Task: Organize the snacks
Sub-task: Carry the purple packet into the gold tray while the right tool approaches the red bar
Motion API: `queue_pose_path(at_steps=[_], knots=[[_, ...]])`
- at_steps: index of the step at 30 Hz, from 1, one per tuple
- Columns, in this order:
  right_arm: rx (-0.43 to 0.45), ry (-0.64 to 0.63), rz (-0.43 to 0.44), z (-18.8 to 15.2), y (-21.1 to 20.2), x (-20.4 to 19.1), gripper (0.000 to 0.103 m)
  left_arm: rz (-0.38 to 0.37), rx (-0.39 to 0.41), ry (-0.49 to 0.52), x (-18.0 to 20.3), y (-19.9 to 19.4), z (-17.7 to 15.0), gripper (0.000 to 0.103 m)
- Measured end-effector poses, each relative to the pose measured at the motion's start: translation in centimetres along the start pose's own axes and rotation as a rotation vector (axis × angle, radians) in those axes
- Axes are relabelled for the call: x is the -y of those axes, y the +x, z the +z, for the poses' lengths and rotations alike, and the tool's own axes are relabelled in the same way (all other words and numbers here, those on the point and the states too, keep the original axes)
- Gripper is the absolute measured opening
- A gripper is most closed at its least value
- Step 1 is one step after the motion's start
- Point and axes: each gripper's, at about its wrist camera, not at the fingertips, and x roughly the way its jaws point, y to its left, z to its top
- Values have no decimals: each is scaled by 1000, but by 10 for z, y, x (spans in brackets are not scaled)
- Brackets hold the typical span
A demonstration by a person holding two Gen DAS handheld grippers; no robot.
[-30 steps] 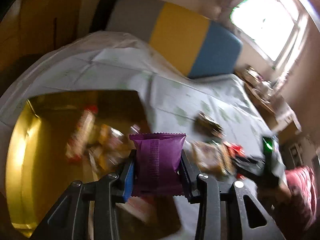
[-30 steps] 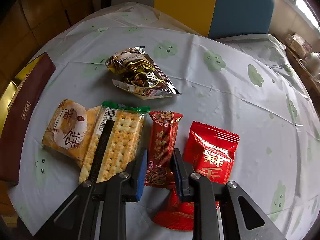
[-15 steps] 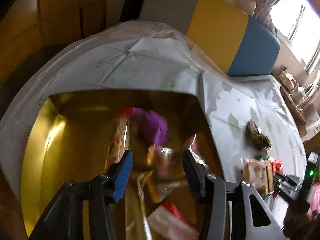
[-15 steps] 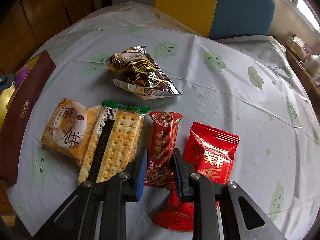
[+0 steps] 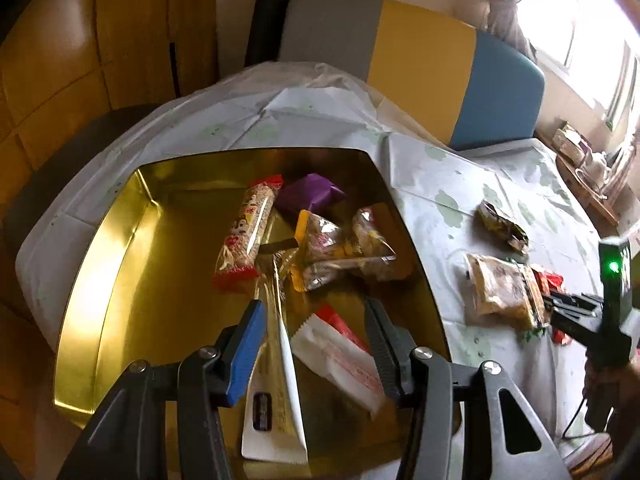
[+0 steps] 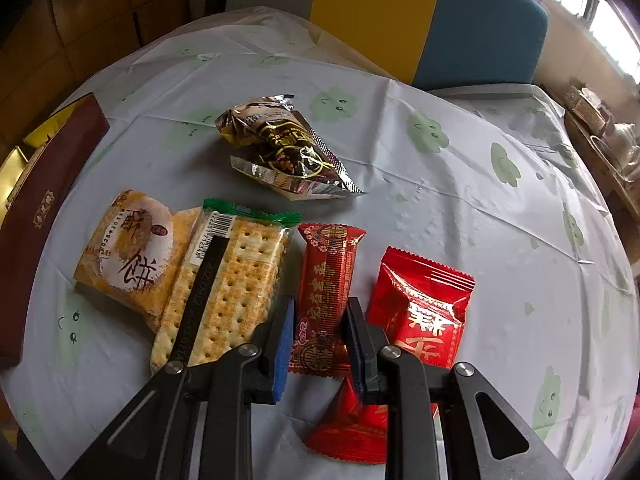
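Observation:
In the left wrist view a gold tin box (image 5: 120,280) holds several snacks, among them a purple packet (image 5: 308,196) at its far side and a long red-ended bar (image 5: 248,232). My left gripper (image 5: 314,340) hangs open and empty above the box. In the right wrist view my right gripper (image 6: 320,336) is shut on a long red candy packet (image 6: 328,280) lying on the tablecloth. Beside it lie a cracker pack (image 6: 228,288), a round pastry pack (image 6: 128,252), a red square packet (image 6: 420,304) and a brown foil packet (image 6: 280,152).
The box's dark red lid (image 6: 36,216) stands at the table's left edge. Another red packet (image 6: 348,428) lies under the right gripper. A grey, yellow and blue chair back (image 5: 420,64) stands behind the table. A cluttered sideboard (image 5: 584,160) is at far right.
My left gripper has opened and let the purple packet fall into the gold box, then drew back above it. The right gripper has stayed shut on the long red packet.

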Motion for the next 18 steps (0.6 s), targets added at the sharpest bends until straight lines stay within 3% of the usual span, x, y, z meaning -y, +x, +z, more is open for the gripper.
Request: queue_pose_path(at_steps=[18], knots=[[10, -12, -35, -4, -2, -7, 25, -15, 22, 67, 7, -17, -30, 52]])
